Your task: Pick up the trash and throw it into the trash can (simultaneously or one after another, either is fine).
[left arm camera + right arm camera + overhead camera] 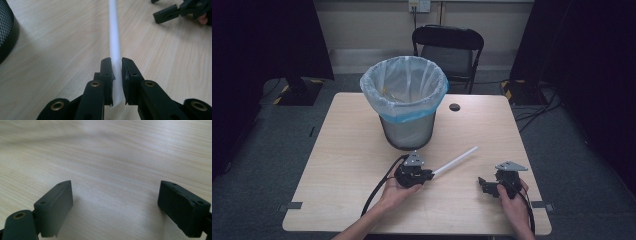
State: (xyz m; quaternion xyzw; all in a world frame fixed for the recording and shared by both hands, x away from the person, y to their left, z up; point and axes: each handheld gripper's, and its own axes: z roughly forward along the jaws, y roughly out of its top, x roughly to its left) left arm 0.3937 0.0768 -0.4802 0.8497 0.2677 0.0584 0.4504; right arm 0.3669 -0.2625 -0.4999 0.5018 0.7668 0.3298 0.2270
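A light wooden table (347,165) is standing in a room with grey floor, and a black folding chair (448,47) is waiting behind it, at the upper middle of the frame. On the far half of the table, a mesh waste bin (404,100) with a pale plastic liner is standing upright; something small and yellowish is lying inside it, too small to tell.

The left gripper (116,65), at the lower middle of the high view, is clamping 1 end of a long white tube (114,32). The 2 jaws are pressing the tube from both sides. The tube is running from the jaws toward the middle right of the high view, low over the table; I cannot tell if its far end is touching the wood.

The right gripper (115,206) is resting at the lower right, its jaws standing wide apart with nothing between them.

In my judgement, the pick-up is done. Lifting the tube and dropping it in the bin is probably what is left.
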